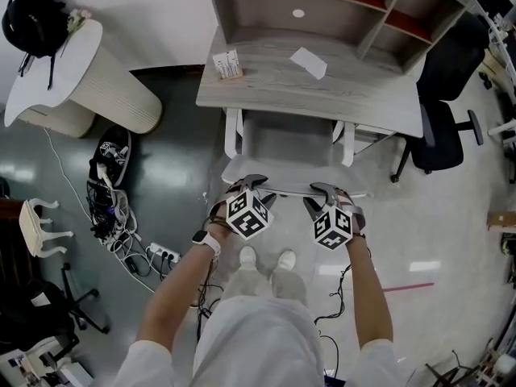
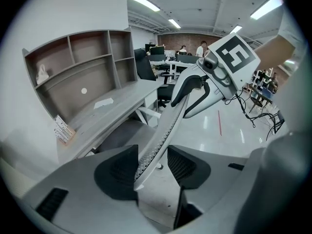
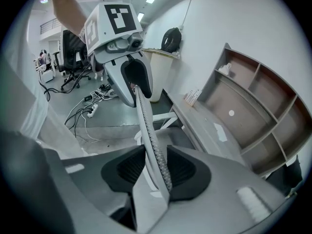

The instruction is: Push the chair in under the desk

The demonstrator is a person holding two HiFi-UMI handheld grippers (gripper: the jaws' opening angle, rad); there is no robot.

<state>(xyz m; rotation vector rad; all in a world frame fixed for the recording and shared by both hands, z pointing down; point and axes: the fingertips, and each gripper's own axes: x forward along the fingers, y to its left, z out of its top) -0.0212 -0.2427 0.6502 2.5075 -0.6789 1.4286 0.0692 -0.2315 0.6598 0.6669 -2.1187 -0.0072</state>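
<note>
**Inspector:** Any legible markings?

**Assistant:** None. The gripper cubes carry only black-and-white square codes. A small printed box (image 1: 228, 63) lies toward the 10 o'clock corner of the counter (image 1: 339, 99), and its print is too small to read. A plain white slip (image 1: 309, 62) lies apart from it, toward 3 o'clock.

**Inspector:** Position of the chair?

**Assistant:** The white chair (image 1: 286, 172) stands at the person's 12 o'clock. Its seat is partly under the counter and its backrest (image 1: 294, 191) is outside. The left hand-held gripper (image 1: 256, 186) pinches the backrest's top rim between its pads. The right hand-held gripper (image 1: 321, 193) pinches the same rim further toward 3 o'clock.

**Inspector:** Surroundings and obstructions?

**Assistant:** Two white uprights (image 1: 232, 131) flank the seat under the counter's front edge. I cannot tell whether they belong to the chair or the counter. A black office chair (image 1: 442, 111) stands at 2 o'clock, beside the counter's end. A ribbed white stand (image 1: 105, 87) at 10 o'clock carries a black item (image 1: 34, 21). A power strip (image 1: 159, 255) and tangled cables (image 1: 109, 208) lie on the floor at 8 o'clock, well apart from the chair.
</note>
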